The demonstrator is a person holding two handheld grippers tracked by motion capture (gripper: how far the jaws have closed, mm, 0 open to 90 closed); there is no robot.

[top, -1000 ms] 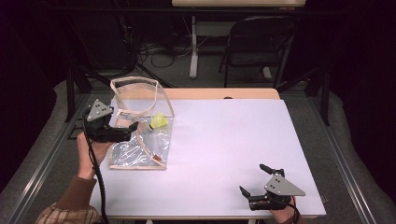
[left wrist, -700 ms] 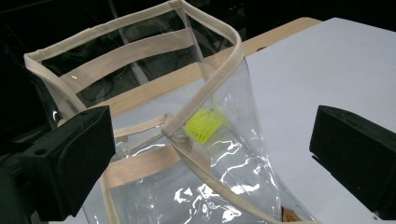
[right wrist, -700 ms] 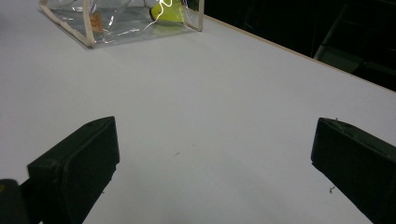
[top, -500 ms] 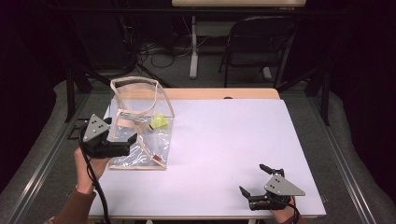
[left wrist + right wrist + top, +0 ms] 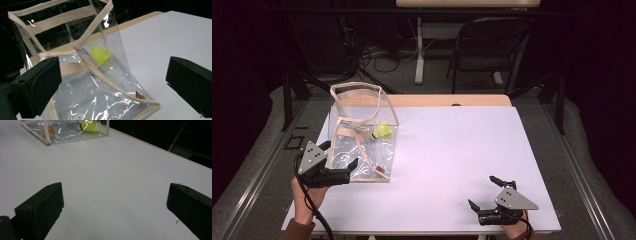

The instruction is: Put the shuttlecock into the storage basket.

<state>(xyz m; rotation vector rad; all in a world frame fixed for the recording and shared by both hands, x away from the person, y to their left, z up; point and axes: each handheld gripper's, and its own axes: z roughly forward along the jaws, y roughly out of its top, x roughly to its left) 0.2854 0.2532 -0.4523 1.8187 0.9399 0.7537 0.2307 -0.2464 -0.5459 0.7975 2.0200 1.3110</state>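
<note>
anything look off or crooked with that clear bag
The clear bag sags: its walls are creased and lean, and its beige-trimmed rim is twisted rather than square. A yellow thing lies inside. Nothing is spilled or visibly torn. The left tongs are open beside the bag's near corner; the right tongs are open, well away.

Left gripper [image 5: 341, 159] held low at the near left of the table, jaws wide apart, pointed to the right, left hand [image 5: 305, 196] gripping it from below, right gripper [image 5: 486, 192] resting at the near right edge, jaws spread open, pointed left
</note>
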